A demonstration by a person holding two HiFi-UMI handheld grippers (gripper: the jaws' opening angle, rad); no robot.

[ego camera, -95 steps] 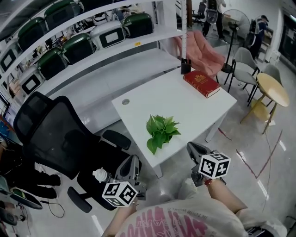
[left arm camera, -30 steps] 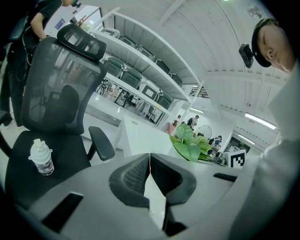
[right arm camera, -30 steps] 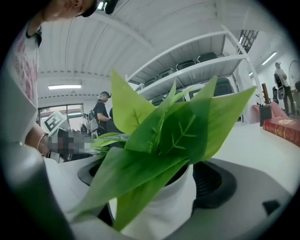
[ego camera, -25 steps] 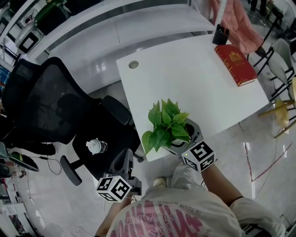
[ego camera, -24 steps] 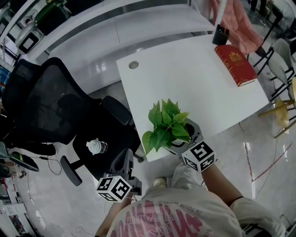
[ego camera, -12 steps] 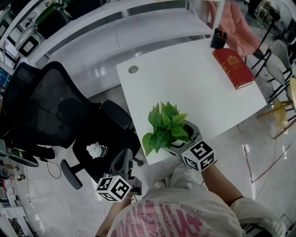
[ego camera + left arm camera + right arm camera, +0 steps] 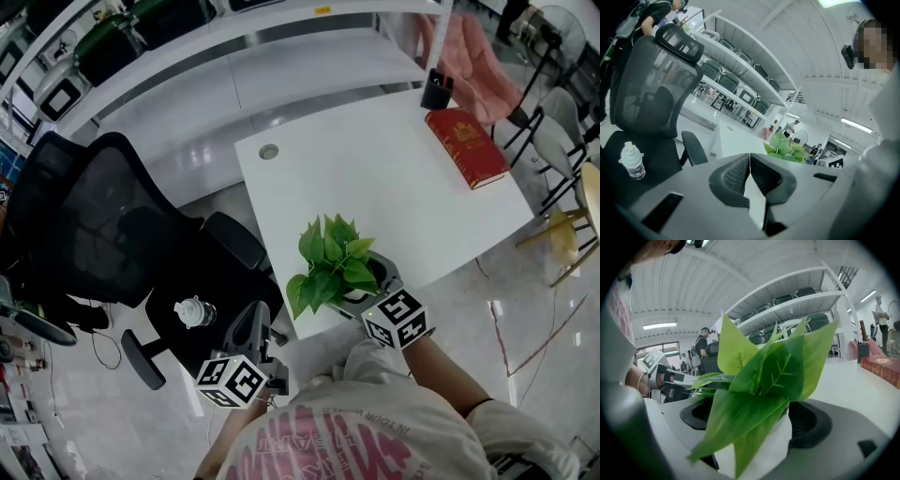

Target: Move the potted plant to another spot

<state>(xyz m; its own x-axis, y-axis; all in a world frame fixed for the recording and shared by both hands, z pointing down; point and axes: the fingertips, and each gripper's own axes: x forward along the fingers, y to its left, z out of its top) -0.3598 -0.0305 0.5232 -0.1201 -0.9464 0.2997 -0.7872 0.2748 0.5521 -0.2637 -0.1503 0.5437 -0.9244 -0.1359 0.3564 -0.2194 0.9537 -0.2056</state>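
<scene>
Bright, even light comes from ceiling strips [image 7: 658, 326] high above the right claw [image 7: 373, 279], so shadows are faint and the glossy floor [image 7: 525, 314] to its right shows pale glare. Both claw views bulge like a fisheye with dark corners, and the leaves of the plant [image 7: 759, 376] nearest the lens go soft.

The head view looks steeply down on the white rectangular surface [image 7: 375, 178] from above its near edge. The left gripper view sits low at near left by the black mesh office chair [image 7: 651, 89], facing up and across. The right gripper view looks across the surface, close behind the green leafy potted plant [image 7: 764, 376], which all three views share.
</scene>
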